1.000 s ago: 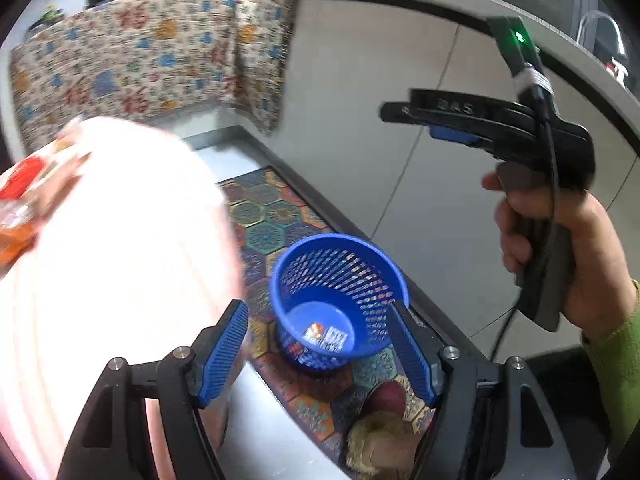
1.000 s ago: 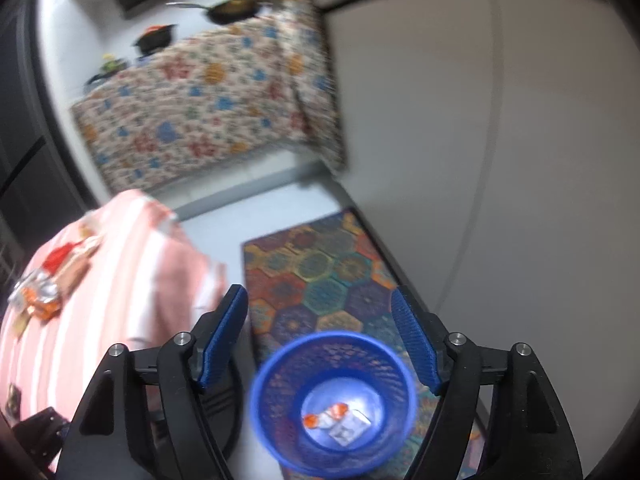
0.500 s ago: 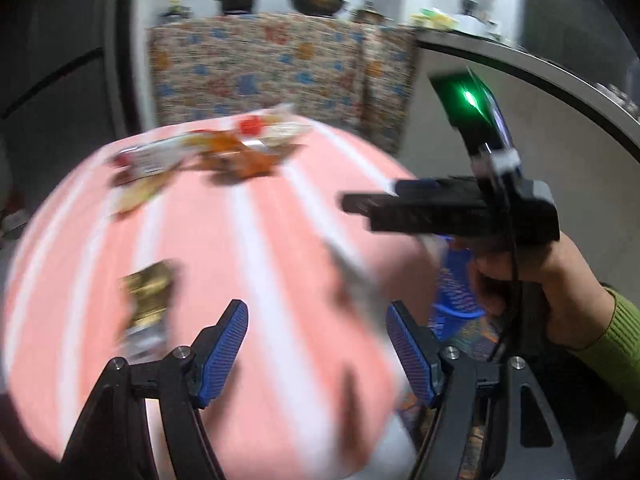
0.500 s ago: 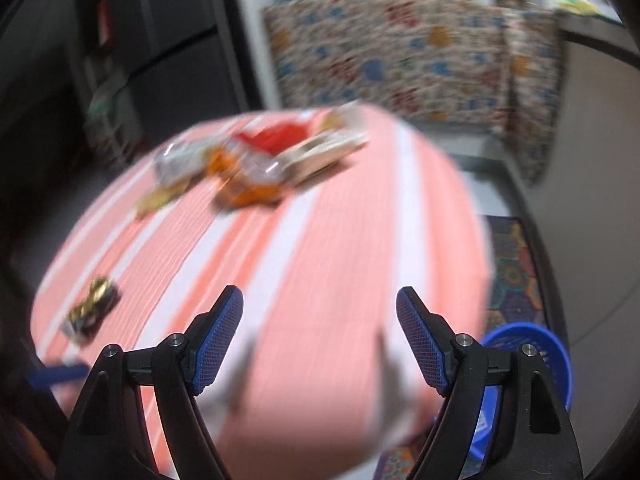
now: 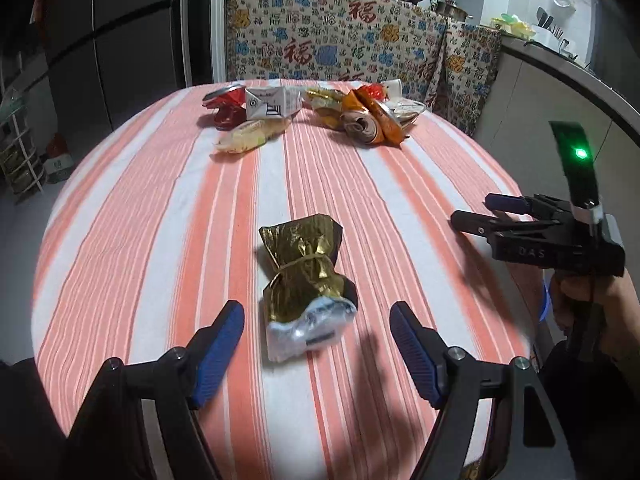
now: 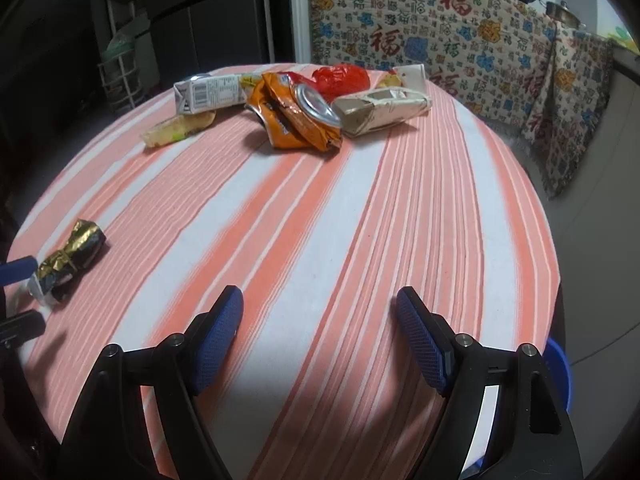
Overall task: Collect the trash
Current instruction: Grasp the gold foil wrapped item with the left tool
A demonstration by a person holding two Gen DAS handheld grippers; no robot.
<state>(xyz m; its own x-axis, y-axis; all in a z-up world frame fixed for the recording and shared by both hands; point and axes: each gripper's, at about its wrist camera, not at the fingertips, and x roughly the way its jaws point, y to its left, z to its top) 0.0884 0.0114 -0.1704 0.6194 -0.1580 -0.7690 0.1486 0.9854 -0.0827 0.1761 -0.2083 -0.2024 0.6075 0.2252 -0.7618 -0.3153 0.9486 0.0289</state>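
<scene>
view shift: both cams looked down into the blue bin a sec ago w/ wrappers in its bottom; now both face the striped table (image 5: 168, 216). Bin is only a blue sliver at the table's right edge (image 6: 560, 364).
meaning: prob. a drop-off is done & hands are back for the next piece; plenty of trash left, so task is partway at best.
left gripper (image 5: 316, 340): jaws opening, nothing pinched; gold wrapper (image 5: 306, 280) lies between & just ahead of the pads, not touched.
right gripper (image 6: 320, 332): released, wide, nothing but bare cloth between the pads; seen side-on in the left view, held in a hand (image 5: 600, 312) w/ green sleeve.
gold wrapper look: crumpled gold foil, cinched mid-way by a band, silver-white end toward the cam; lies flat, alone, near edge of table. Light & crinkly, prob. squashes when pinched.
far pile: red crushed can (image 5: 226, 106), white carton (image 5: 272, 104), pale yellow wrapper (image 5: 250, 136), orange bag w/ can (image 6: 300, 116), tan flattened carton (image 6: 380, 110), red bag (image 6: 340, 78); clustered at far side, some overlapping.
next (guess): left closes on gold wrapper; right goes for far pile.
</scene>
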